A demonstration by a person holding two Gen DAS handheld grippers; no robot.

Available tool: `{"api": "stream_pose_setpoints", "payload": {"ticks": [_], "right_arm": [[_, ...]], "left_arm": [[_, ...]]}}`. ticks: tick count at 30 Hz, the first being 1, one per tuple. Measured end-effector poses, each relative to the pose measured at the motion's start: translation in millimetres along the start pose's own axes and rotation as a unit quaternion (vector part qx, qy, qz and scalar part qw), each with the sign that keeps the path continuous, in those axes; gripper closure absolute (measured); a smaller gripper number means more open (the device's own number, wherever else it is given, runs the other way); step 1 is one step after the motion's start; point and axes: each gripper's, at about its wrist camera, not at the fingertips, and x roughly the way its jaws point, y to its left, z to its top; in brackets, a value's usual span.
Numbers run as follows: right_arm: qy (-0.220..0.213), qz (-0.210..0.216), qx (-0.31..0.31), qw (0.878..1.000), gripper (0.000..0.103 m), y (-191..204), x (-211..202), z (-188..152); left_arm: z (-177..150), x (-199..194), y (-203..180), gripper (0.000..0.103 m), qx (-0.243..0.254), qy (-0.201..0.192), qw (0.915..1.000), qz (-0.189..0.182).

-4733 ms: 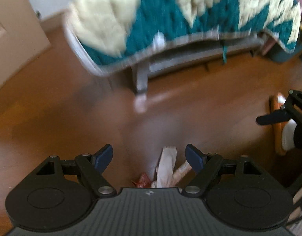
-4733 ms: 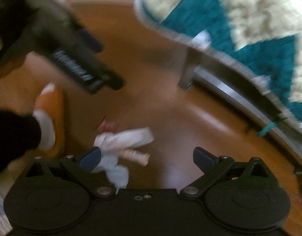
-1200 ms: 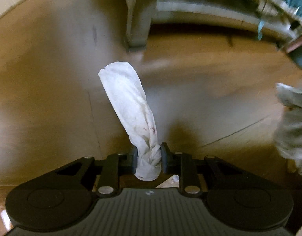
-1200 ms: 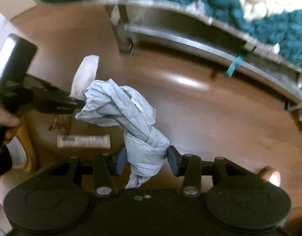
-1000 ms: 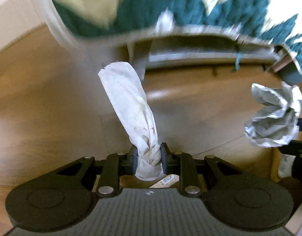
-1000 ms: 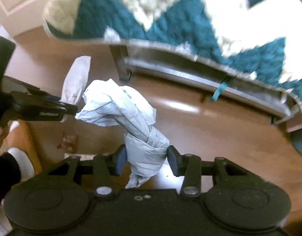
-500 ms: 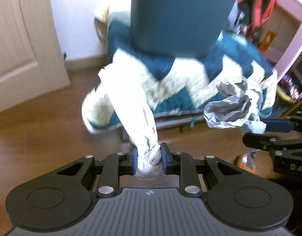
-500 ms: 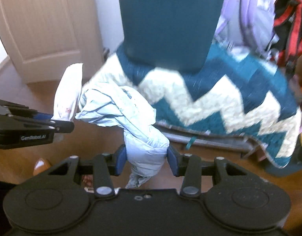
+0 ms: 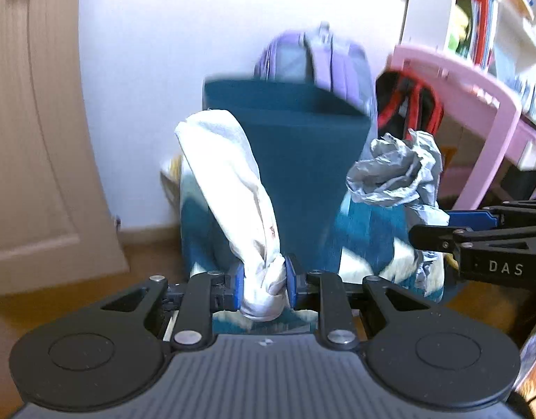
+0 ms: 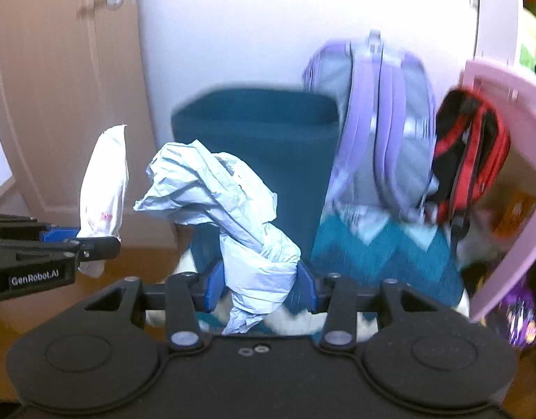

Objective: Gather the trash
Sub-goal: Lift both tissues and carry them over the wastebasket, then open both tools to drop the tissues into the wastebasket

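light: bright daylight, white wall (image 9: 184, 52) washed out | blur: motion smear on teal bin (image 9: 303, 146), backpack (image 10: 379, 111), door (image 10: 58, 87) | sharp: near tool bodies | edges: fisheye bending, dark corners

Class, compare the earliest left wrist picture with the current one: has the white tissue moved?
Yes. The white tissue has gone up: it lay on the wooden floor, and now the left gripper holds it raised before the teal bin.
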Motion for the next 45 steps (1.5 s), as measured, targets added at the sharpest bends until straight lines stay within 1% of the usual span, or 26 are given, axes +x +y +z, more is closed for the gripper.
{"api": "stream_pose_setpoints", "payload": {"ticks": [4,6,10,13,18,20,24,28,31,35,38,40,43,45], "right_arm": [[-0.024,-0.010,0.000,1.000,0.060,-7,-4,46],[-0.033,-0.017,0.006,0.999,0.060,-13,0,66],[-0.047,-0.035,0.008,0.998,0.060,-21,7,102],[-0.046,-0.048,0.013,0.998,0.060,-29,23,122],[-0.038,-0.059,0.008,0.997,0.060,-31,49,139],[-0.033,-0.065,0.006,0.997,0.060,-30,60,142],[-0.018,-0.065,0.002,0.998,0.060,-33,85,146],[0.003,-0.068,-0.018,0.998,0.059,-36,112,145],[0.018,-0.054,-0.030,0.998,0.059,-35,124,144],[0.025,-0.051,-0.052,0.997,0.057,-32,134,138],[0.024,-0.048,-0.059,0.997,0.052,-33,138,135],[0.021,-0.048,-0.070,0.996,0.049,-33,137,133],[0.015,-0.045,-0.073,0.996,0.047,-34,135,131],[0.013,-0.044,-0.074,0.996,0.046,-34,132,130]], "left_arm": [[46,-6,-2,0.081,-0.005,-0.026,0.9997,-0.004],[66,0,-5,0.081,-0.007,-0.027,0.9996,-0.008],[106,10,-7,0.081,-0.009,-0.046,0.9989,-0.002],[131,22,-9,0.081,-0.007,-0.051,0.9987,-0.006],[154,50,-12,0.081,-0.001,-0.047,0.9989,0.001],[162,68,-17,0.081,0.002,-0.043,0.9991,0.002],[166,96,-13,0.081,0.003,-0.022,0.9997,0.001],[166,127,-11,0.081,0.003,0.001,1.0000,0.000],[164,146,-9,0.081,0.008,0.022,0.9997,-0.003],[159,169,-4,0.081,0.006,0.053,0.9986,-0.001],[157,178,-2,0.079,0.011,0.062,0.9980,0.002],[156,180,-1,0.078,0.008,0.061,0.9981,0.001],[156,181,0,0.076,0.000,0.064,0.9979,-0.004],[156,181,0,0.072,-0.001,0.066,0.9978,-0.001]]}}
